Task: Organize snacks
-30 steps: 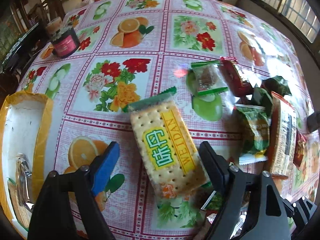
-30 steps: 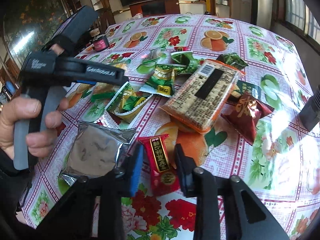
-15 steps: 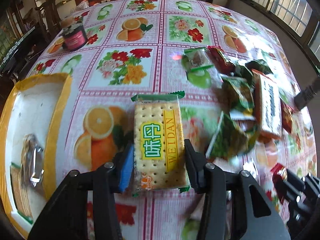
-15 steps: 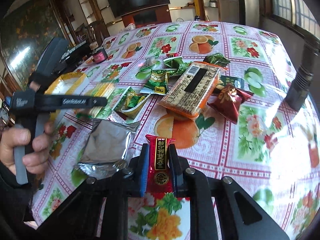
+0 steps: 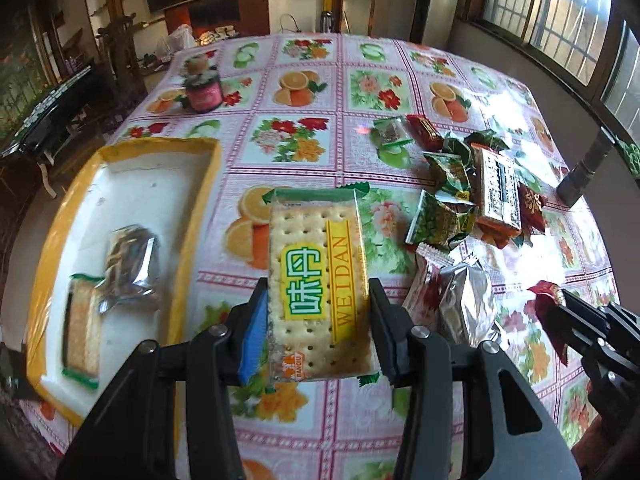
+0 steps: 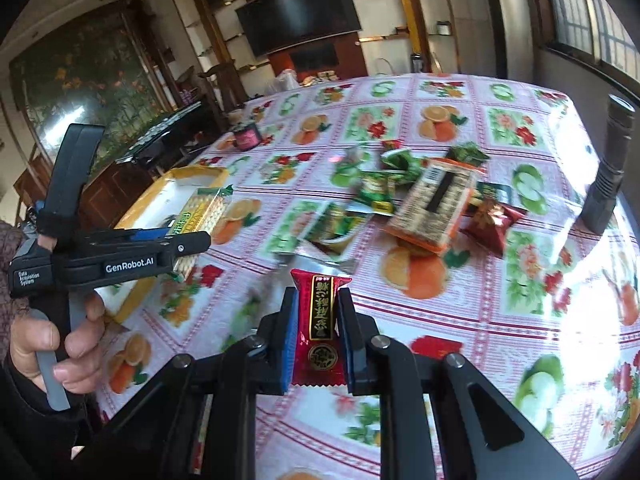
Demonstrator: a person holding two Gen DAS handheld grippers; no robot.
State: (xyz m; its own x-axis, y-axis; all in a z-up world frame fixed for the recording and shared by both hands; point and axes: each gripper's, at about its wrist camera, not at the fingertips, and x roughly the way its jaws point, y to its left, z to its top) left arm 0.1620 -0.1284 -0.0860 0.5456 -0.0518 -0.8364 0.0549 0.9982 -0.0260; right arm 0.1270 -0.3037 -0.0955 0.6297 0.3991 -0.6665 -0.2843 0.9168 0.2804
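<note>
Jaws of the left gripper [image 5: 318,328] pinch the cracker pack [image 5: 318,280] above the tablecloth [image 5: 304,152], beside the yellow-rimmed tray [image 5: 192,216] — right gripper [image 6: 318,346] clamped on the small red sachet [image 6: 320,324], also lifted clear.

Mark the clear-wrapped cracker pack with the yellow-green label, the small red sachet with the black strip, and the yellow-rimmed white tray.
Clear-wrapped cracker pack [image 5: 318,284], left wrist view, on its yellow-green label.
Small red sachet [image 6: 320,316], right wrist view, on its black strip.
Yellow-rimmed white tray [image 5: 200,208], left wrist view, on its right-hand yellow rim.
</note>
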